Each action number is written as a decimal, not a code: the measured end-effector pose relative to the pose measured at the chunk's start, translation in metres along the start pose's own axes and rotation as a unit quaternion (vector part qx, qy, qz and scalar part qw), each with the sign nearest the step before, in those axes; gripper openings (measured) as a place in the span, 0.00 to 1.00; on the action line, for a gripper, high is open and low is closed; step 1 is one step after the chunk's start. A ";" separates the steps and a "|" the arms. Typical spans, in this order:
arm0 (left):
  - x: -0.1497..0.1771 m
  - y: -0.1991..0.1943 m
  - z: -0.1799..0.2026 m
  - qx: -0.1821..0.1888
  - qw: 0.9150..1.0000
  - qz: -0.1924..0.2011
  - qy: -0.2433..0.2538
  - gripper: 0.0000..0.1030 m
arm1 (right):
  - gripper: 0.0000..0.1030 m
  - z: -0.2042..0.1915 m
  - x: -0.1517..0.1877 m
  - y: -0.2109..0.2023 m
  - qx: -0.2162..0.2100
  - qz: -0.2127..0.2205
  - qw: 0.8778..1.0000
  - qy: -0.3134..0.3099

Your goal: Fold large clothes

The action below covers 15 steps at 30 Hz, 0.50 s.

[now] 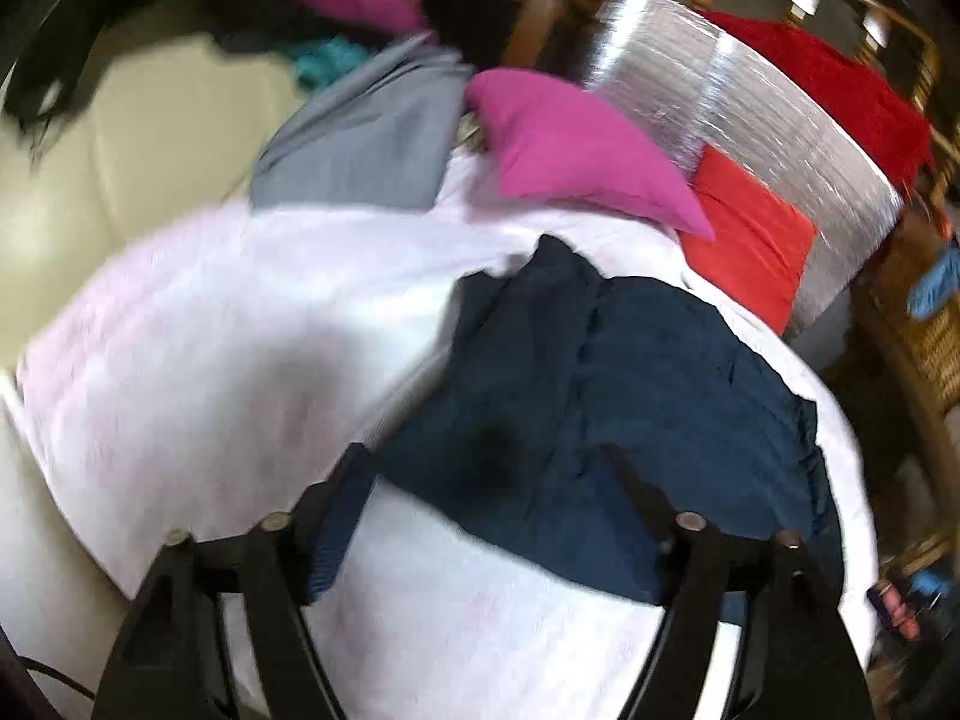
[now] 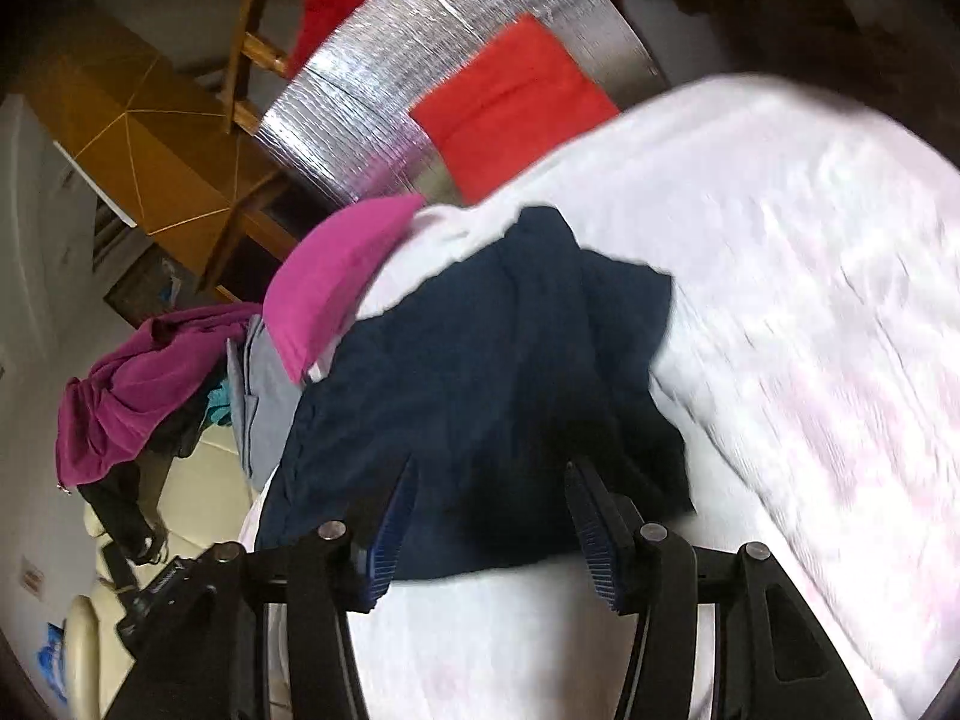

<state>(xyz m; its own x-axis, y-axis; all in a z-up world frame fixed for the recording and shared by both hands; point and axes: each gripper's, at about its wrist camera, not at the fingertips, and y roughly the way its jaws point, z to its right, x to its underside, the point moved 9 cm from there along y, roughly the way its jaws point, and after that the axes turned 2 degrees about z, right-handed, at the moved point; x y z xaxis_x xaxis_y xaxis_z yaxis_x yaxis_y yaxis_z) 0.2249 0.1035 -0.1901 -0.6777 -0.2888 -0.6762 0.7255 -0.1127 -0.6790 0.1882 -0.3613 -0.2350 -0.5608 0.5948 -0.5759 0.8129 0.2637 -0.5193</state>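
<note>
The navy garment lies on the white cover of a flat surface, partly spread and partly bunched. In the left wrist view its long axis runs from the lower right, near the gripper, up toward the magenta cushion; a narrower, rumpled end points at that cushion, and a vertical seam or fold line runs down the middle of the cloth. In the right wrist view the navy garment occupies the centre, with its bunched upper end pointing toward the magenta cushion and its lower edge lying between the gripper fingers.

Left gripper: fingers spread wide apart, nothing between them; the tips stand over the near edge of the garment. Whether the tips touch the cloth cannot be determined because of blur.

Right gripper: fingers likewise parted, with dark cloth visible in the gap but not clamped. The blue ribbed pads face each other across the fabric.

Adjacent items:
- A grey garment lies beside the cushion, at the far edge of the white cover
- An orange-red folded cloth rests against a silver foil panel
- A red cloth hangs behind the panel
- A purple garment is heaped on a cream sofa
</note>
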 end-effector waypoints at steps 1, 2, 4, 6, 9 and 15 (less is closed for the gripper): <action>-0.004 0.007 0.007 -0.005 1.000 -0.003 0.014 0.77 | 0.50 -0.002 -0.003 0.010 0.000 -0.004 1.000 0.004; -0.004 0.017 0.010 -0.016 0.999 -0.010 0.027 0.77 | 0.49 0.001 -0.003 0.014 0.003 -0.006 1.000 0.003; 0.000 0.039 0.015 -0.034 0.998 -0.030 0.040 0.77 | 0.49 -0.005 -0.006 0.042 0.024 -0.015 1.000 0.001; 0.011 0.072 0.021 -0.055 0.995 -0.063 0.055 0.77 | 0.49 0.009 0.003 0.061 0.042 -0.035 0.998 0.009; 0.028 0.101 0.022 -0.089 0.989 -0.082 0.085 0.87 | 0.41 0.033 0.020 0.085 0.066 -0.070 0.995 0.022; 0.022 0.108 0.017 -0.089 0.989 -0.055 0.100 0.97 | 0.41 0.014 0.009 0.078 0.067 -0.056 0.996 -0.035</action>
<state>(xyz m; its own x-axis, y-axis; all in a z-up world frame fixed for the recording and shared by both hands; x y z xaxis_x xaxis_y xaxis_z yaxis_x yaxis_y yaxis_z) 0.2901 0.0685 -0.2734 -0.7750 -0.0887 -0.6257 0.6247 0.0420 -0.7798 0.2440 -0.3459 -0.2891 -0.6605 0.5112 -0.5499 0.7190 0.2196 -0.6594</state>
